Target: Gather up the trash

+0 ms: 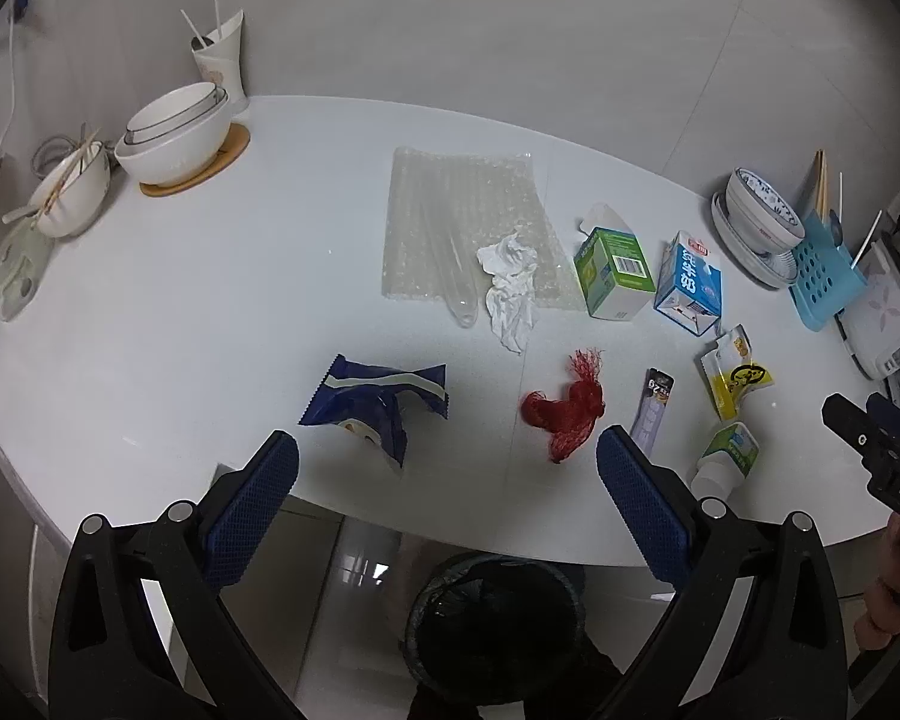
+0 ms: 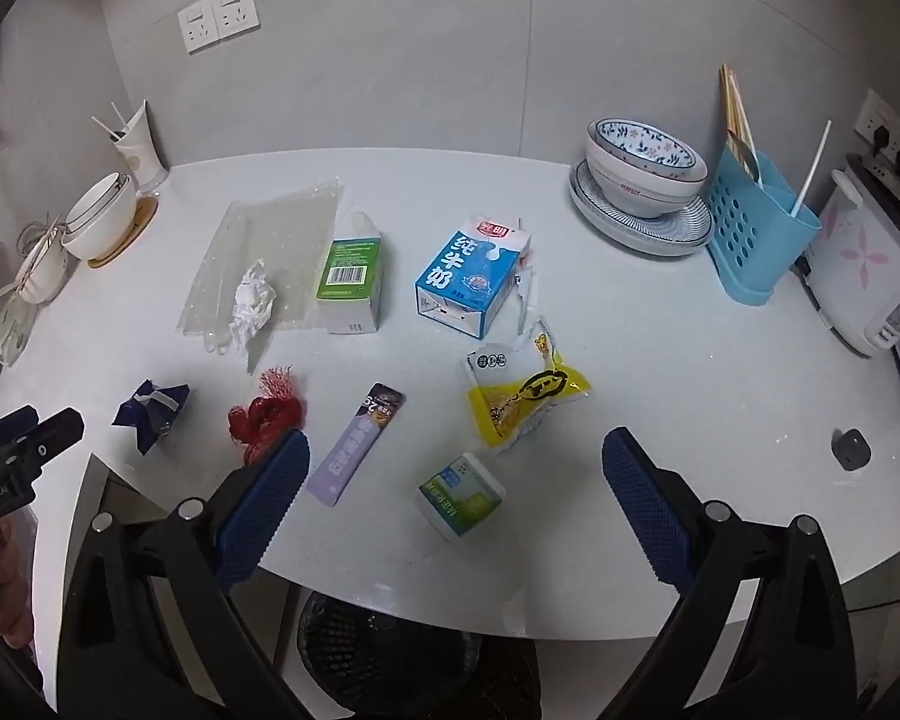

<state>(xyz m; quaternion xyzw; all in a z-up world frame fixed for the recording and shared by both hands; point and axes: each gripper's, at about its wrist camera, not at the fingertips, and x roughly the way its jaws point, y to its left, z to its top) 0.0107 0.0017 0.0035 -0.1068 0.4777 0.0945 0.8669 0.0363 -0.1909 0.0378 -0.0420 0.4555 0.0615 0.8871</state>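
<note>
Trash lies spread over the white table [image 1: 150, 312]: a blue snack wrapper [image 1: 378, 408], a red mesh net [image 1: 564, 408], a crumpled tissue [image 1: 510, 288] on bubble wrap [image 1: 450, 222], a green carton [image 2: 351, 279], a blue milk carton [image 2: 471, 276], a yellow packet [image 2: 525, 396], a purple sachet [image 2: 357, 450] and a small green-white carton [image 2: 459, 495]. My left gripper [image 1: 447, 468] hangs open above the table's near edge, between wrapper and net. My right gripper [image 2: 456, 468] is open over the small carton. A black bin [image 1: 492, 624] stands below the table edge.
Stacked white bowls [image 1: 174, 132] and a cup with sticks [image 1: 222, 54] sit at the back left. A patterned bowl on plates [image 2: 642, 180], a blue utensil holder [image 2: 756, 234] and a white appliance [image 2: 864, 276] stand at the right. A hand [image 2: 0, 594] holds the other gripper.
</note>
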